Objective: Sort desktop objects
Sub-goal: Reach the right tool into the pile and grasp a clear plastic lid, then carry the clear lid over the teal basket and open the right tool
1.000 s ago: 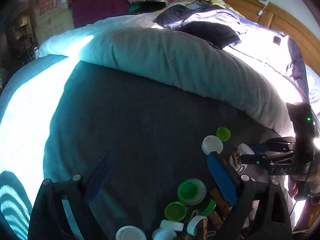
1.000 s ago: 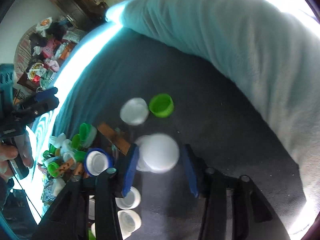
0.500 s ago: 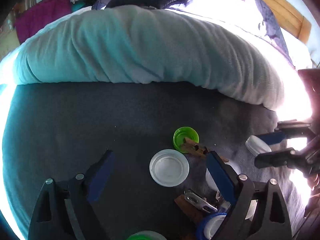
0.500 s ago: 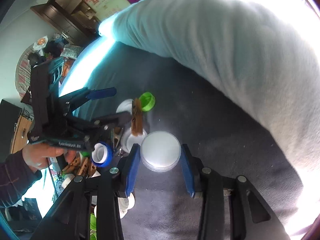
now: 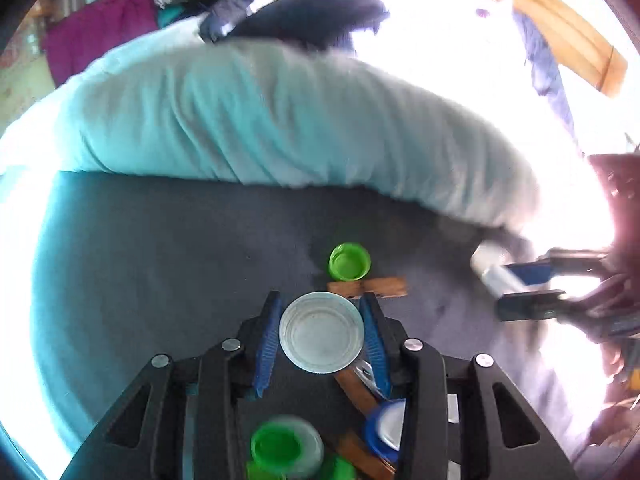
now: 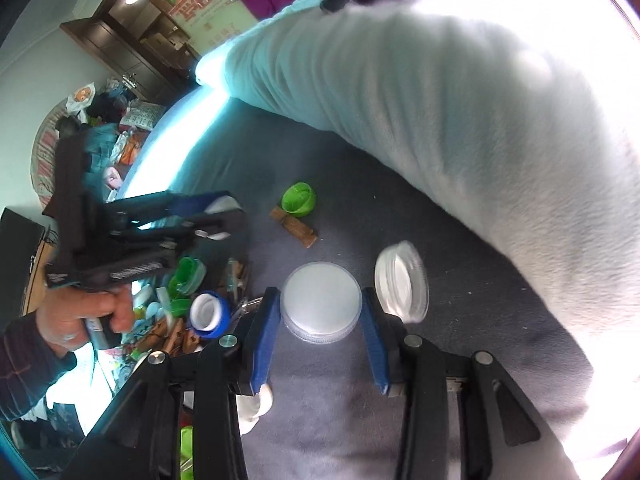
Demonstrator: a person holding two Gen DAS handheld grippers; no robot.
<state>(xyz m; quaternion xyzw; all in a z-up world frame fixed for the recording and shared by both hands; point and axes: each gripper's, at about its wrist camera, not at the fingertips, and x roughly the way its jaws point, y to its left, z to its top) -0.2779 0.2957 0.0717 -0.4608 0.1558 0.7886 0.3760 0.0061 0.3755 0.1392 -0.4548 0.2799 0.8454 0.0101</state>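
Since the earlier frame, your left gripper (image 5: pixel 322 334) had travelled from the heap of caps to a clear round lid (image 5: pixel 321 332) on the dark mat (image 5: pixel 160 272). From the left wrist view, its jaws were closing, blue pads (image 5: pixel 267 340) touching both sides of that lid. A green cap (image 5: pixel 349 261) and a wooden clothespin (image 5: pixel 368 287) lay just beyond, touching each other. Your right gripper (image 5: pixel 520 288) showed at the right edge, blurred, a white lid between its fingers.

From the right wrist view, your right gripper (image 6: pixel 320 320) was clamped on a frosted white lid (image 6: pixel 321 301). Another clear lid (image 6: pixel 401 281) stood tilted just right of it. Your left hand (image 6: pixel 80 312) gripped the other tool's handle beside the pile of caps and clothespins (image 6: pixel 176 312).
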